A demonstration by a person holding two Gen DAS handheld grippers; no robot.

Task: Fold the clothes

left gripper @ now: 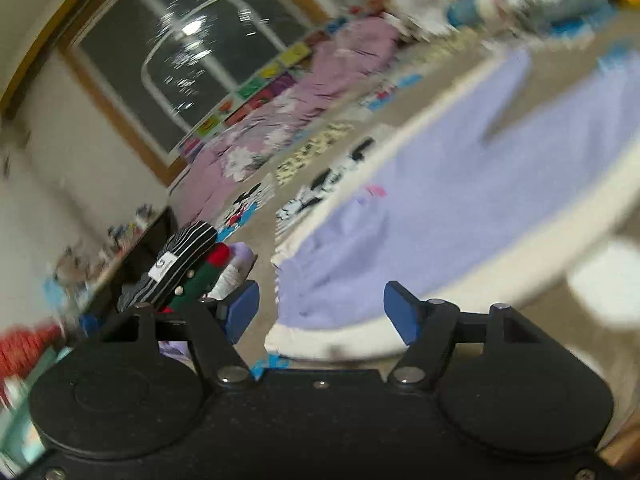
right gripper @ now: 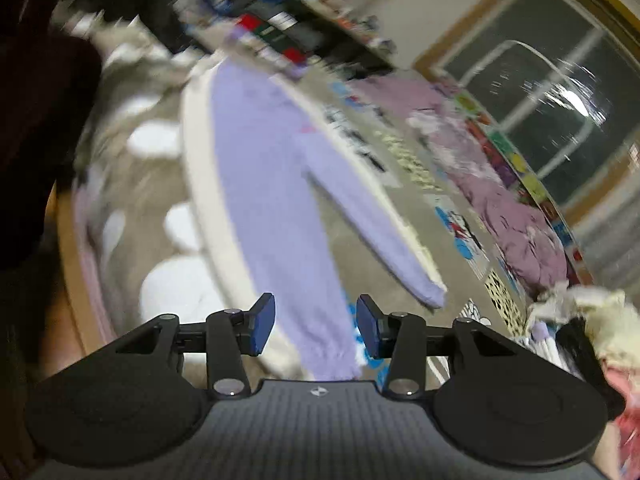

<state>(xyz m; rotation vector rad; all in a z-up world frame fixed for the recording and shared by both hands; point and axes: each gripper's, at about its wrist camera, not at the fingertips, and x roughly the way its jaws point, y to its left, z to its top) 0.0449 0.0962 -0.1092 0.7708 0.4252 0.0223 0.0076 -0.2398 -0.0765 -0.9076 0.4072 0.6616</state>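
lavender pants (right gripper: 264, 168) spread flat on white board (right gripper: 200, 184) over floor rug, legs apart. left claw (left gripper: 320, 312) wide, empty; right claw (right gripper: 316, 328) narrower, empty. best to pinch both cuffs at board's near edge, then fold evenly.

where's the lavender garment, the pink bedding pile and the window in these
lavender garment (right gripper: 256, 184), right wrist view, on its broad body
pink bedding pile (left gripper: 320, 80), left wrist view, on the middle of the heap
window (right gripper: 560, 120), right wrist view, on the dark pane
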